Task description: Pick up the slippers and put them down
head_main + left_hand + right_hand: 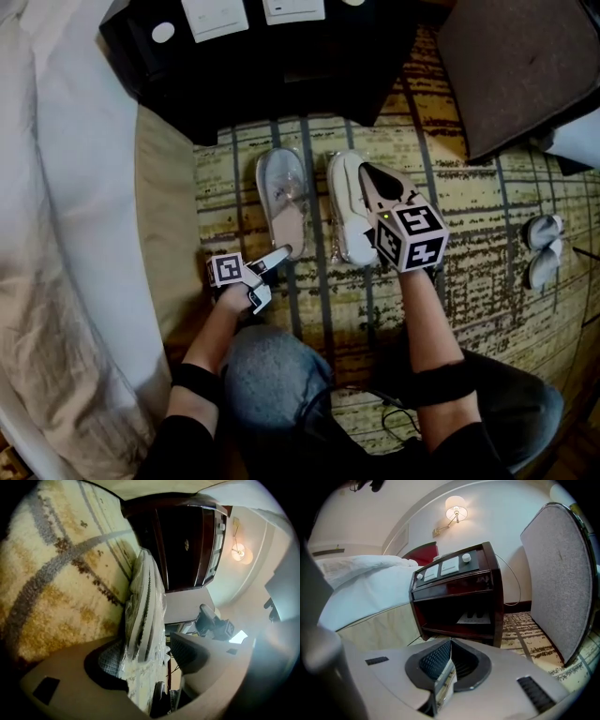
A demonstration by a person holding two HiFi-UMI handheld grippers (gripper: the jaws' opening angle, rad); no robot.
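Head camera's up high, peering steeply down past the person's knees onto the carpet, with the bed along the left edge and the nightstand at the top. The left gripper camera is down at carpet level, rolled on its side and hard up against the left slipper, nightstand dark beyond it. The right gripper camera sits low too, upright, looking over the right slipper wrap at that same nightstand, bed on its left, so all three views share the nightstand.

Bedroom (bed, nightstand, wall lamp)
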